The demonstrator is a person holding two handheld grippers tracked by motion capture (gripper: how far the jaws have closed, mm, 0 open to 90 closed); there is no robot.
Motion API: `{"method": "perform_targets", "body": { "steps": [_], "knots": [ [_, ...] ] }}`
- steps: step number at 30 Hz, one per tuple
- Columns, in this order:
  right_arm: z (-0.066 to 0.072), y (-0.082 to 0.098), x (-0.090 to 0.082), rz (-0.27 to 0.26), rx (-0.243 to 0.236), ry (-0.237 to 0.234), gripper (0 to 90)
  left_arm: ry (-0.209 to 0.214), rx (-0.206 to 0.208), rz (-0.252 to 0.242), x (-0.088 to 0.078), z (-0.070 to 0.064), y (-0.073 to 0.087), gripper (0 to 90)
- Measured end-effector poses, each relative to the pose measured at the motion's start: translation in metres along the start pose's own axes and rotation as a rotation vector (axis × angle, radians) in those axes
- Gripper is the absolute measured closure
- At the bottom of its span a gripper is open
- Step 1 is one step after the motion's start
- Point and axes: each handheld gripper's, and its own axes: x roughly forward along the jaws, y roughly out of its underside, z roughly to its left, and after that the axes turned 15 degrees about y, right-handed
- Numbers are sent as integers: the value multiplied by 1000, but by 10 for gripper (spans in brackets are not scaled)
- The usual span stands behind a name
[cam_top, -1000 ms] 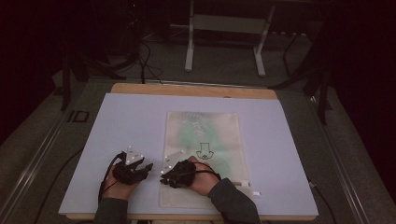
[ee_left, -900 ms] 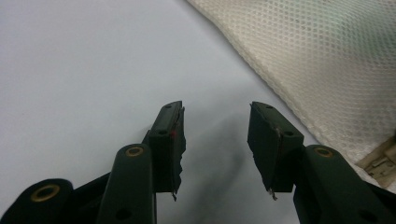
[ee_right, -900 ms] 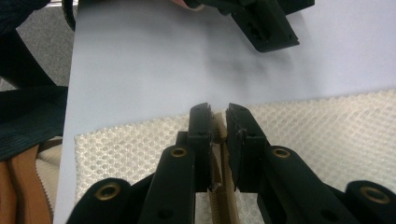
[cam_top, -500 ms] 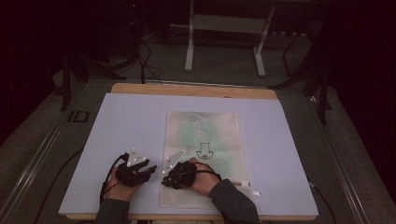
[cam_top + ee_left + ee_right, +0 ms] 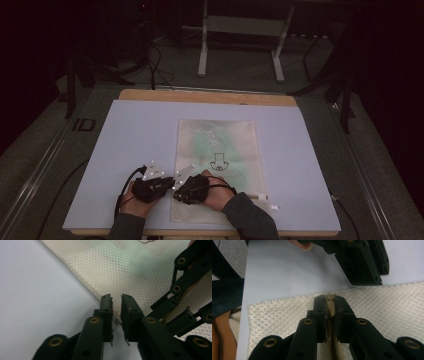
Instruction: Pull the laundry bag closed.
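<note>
High view: a mesh bag (image 5: 220, 165) lies flat on the white table (image 5: 135, 130); both grippers sit together at its 7 o'clock corner. Left gripper view: the left gripper (image 5: 116, 298) is slightly parted, straddling the bag's edge. Right gripper view: the right gripper (image 5: 330, 300) is clamped on the zipper (image 5: 331, 305).

My left tongs (image 5: 115, 300) and right tongs (image 5: 329, 301) are matte black, each built of flat linkage bars pinned with brass-ringed rivets. Each carries a pale grey three-cornered plate (image 5: 151, 170) on top, and a black cable (image 5: 125, 182) loops off the left one toward 7 o'clock. I wear dark grey sleeves (image 5: 250, 217).
</note>
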Motion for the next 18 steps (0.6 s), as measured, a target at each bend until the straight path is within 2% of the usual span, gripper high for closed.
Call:
{"method": "perform_targets", "body": {
  "steps": [3,12,18],
  "knots": [
    [0,2,0,-10,9,-5,813,14,5,12,2,-2,-1,858],
    [1,3,0,-15,7,0,813,33,13,31,8,-4,-2,856],
    [1,3,0,-16,8,-2,813,45,24,75,13,-4,-2,856]
  ]
}}
